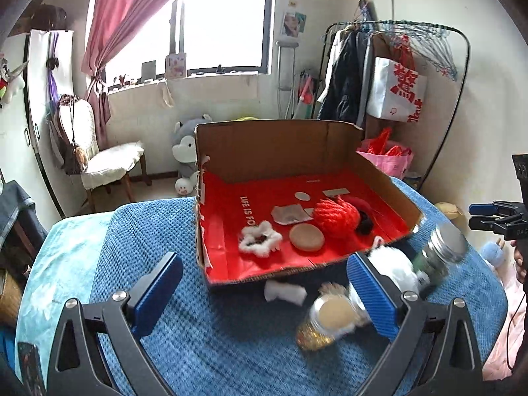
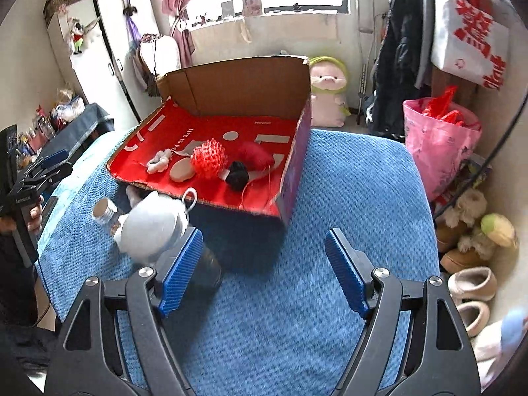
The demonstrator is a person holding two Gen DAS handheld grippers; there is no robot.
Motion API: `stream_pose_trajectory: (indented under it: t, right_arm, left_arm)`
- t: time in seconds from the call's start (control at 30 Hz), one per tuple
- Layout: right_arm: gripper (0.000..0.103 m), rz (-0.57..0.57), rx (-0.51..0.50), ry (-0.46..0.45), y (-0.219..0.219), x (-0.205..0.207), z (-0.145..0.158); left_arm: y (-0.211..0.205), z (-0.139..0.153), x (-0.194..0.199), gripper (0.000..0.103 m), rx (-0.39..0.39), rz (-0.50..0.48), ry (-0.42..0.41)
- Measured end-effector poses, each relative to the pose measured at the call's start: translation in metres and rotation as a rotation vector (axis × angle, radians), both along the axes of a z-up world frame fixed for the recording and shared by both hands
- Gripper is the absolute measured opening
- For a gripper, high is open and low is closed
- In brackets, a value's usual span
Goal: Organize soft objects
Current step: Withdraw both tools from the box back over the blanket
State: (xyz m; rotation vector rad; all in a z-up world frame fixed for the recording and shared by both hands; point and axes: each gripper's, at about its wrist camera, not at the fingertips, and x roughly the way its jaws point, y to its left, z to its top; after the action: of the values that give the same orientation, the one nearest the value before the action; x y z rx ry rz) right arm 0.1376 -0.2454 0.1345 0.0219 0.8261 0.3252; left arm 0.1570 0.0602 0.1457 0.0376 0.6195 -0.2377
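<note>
An open cardboard box (image 1: pixel 274 138) (image 2: pixel 247 85) with a red lining stands on a blue blanket (image 1: pixel 214 340). In it lie a white fluffy scrunchie (image 1: pixel 260 242), a tan round puff (image 1: pixel 307 237), a red mesh ball (image 1: pixel 335 217) (image 2: pixel 208 157), a red soft piece (image 2: pixel 255 155) and a black scrunchie (image 2: pixel 237 171). A white plush item (image 1: pixel 396 267) (image 2: pixel 155 227) lies just outside the box's front. My left gripper (image 1: pixel 264 274) hangs open above the blanket before the box. My right gripper (image 2: pixel 264 241) is open too, over bare blanket.
Two jars (image 1: pixel 442 250) (image 1: pixel 330 320) and a small white piece (image 1: pixel 283 292) lie on the blanket near the plush. A chair (image 1: pixel 109 165), plush toys (image 1: pixel 188 151) (image 2: pixel 328 92), a clothes rack (image 1: pixel 396 66), a pink bag (image 2: pixel 439 145) and slippers (image 2: pixel 472 283) surround the bed.
</note>
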Motion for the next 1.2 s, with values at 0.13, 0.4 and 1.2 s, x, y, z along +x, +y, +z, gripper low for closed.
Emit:
stream_pose_trajectory:
  t: [0.13, 0.4, 1.2]
  right_arm:
    - [0.078, -0.025, 0.037, -0.024, -0.001, -0.031, -0.010]
    - [0.081, -0.059, 0.067, -0.065, 0.015, -0.075, -0.036]
    - [0.081, -0.118, -0.004, -0.109, 0.100, -0.111, -0.094]
  left_arm:
    - [-0.009, -0.005, -0.029, 0.103, 0.015, -0.006, -0.034]
    - [-0.029, -0.021, -0.081, 0.103, -0.004, -0.034, -0.075]
    - [-0.044, -0.091, -0.112, 0.103, -0.037, 0.057, 0.009]
